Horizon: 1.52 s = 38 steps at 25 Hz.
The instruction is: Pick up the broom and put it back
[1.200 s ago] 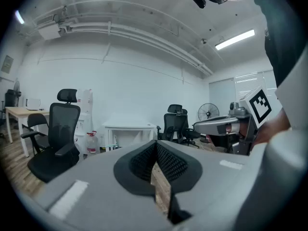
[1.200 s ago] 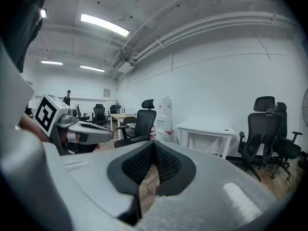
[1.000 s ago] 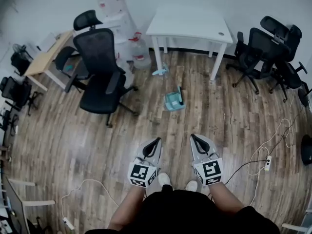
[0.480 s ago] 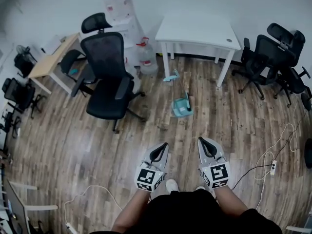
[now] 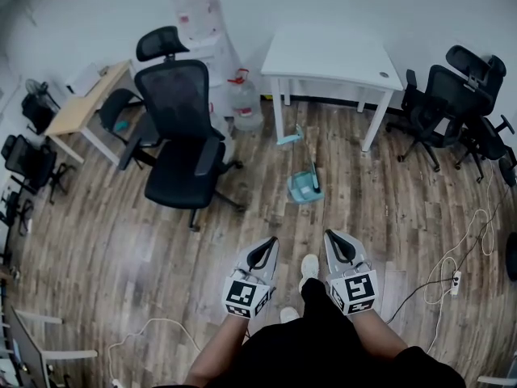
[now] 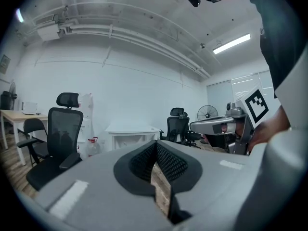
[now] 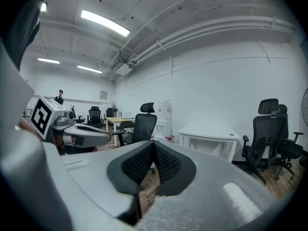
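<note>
On the wood floor ahead lies a teal dustpan (image 5: 304, 187) with a dark handle standing up from it. A teal broom head (image 5: 288, 136) lies farther off, beside the white table's leg. My left gripper (image 5: 266, 243) (image 6: 155, 148) and right gripper (image 5: 332, 238) (image 7: 153, 146) are held side by side in front of the person's body, well short of both. They point level across the room. Both are shut with nothing between the jaws. Neither gripper view shows the broom or the dustpan.
A black office chair (image 5: 182, 128) stands left of the path, with water jugs (image 5: 242, 99) behind it. The white table (image 5: 331, 55) is against the far wall. More chairs (image 5: 448, 103) crowd the right. A wooden desk (image 5: 85, 95) is at the left. Cables and a power strip (image 5: 454, 277) lie at the right.
The person has walked forward with both shut grippers, one shoe stepping out between them. The dustpan, table and black chair now sit nearer in the head view.
</note>
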Tool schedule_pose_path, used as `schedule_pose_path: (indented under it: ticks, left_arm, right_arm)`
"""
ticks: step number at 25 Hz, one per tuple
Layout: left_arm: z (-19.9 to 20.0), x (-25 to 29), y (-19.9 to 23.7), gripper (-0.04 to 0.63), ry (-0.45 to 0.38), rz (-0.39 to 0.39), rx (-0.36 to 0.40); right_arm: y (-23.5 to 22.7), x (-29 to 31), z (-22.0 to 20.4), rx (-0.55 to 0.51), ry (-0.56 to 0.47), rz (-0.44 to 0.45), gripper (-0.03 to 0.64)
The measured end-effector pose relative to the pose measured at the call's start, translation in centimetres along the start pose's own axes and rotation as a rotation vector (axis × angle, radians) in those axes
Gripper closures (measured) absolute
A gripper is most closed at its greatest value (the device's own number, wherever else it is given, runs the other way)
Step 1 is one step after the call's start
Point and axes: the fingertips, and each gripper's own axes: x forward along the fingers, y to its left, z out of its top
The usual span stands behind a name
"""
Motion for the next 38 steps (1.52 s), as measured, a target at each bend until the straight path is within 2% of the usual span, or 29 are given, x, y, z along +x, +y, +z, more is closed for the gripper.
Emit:
schedule_pose_path:
  ticks: [4, 9, 17, 25, 34, 38]
  left_arm:
    - [0.0, 2.1, 2.2, 0.578, 0.018, -0.008, 0.015]
    - [0.5, 6.2, 5.3, 0.578, 0.029, -0.001, 0.023]
    - [2.0, 13.5, 11.0, 0.578, 0.028, 0.041, 0.009]
    - [2.3, 20.1, 14.4, 0.578, 0.044, 0.068, 0.003]
    - [2.1, 22.7, 17.0, 0.578, 0.073, 0.096, -0.021]
    - [1.7, 23.7, 18.0, 0.578, 0.079, 0.084, -0.043]
  right_arm:
    - [-1.2, 3.0, 0.3, 0.031, -0.01, -0.002, 0.614]
    - [-3.9, 7.7, 0.6, 0.017, -0.016, 0.0, 0.614]
    - [-7.9, 16.3, 1.7, -0.012, 0.0, 0.054, 0.614]
    - [-12.2, 22.3, 2.1, -0.007, 0.002, 0.1, 0.614]
    - [-14.6, 26.0, 2.2, 0.016, 0.004, 0.115, 0.614]
    - [-15.0, 27.3, 1.8, 0.018, 0.021, 0.104, 0.614]
